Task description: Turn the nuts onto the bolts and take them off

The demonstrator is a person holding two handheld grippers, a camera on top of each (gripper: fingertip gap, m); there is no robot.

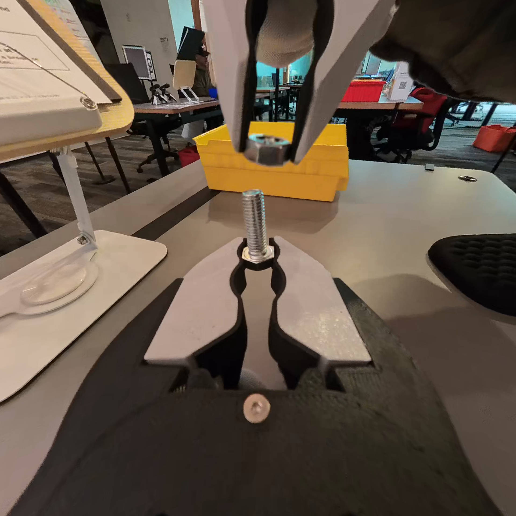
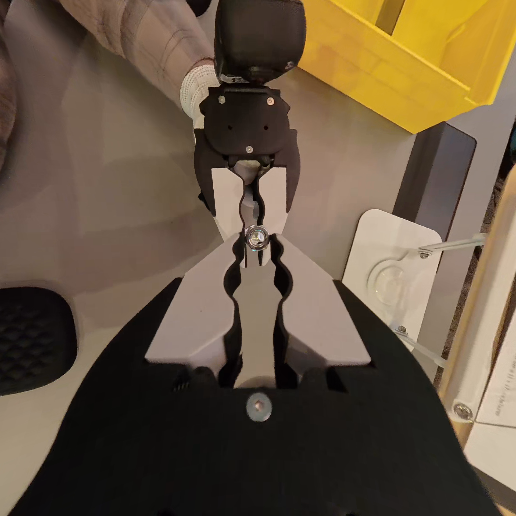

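Left claw (image 1: 256,258) clamps the shiny threaded bolt (image 1: 253,220) upright by its head; directly above the bolt, right claw (image 1: 266,153) pinches a silver hex nut (image 1: 267,150), not touching.

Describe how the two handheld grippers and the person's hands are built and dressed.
Both the left gripper and right gripper have black bodies of ridged, printed-looking plastic, flat pale grey fingers edged with wavy black rubber pads, and a silver screw on the centre line. No cables show. The hand wears a white knit glove below a quilted brownish-grey sleeve.
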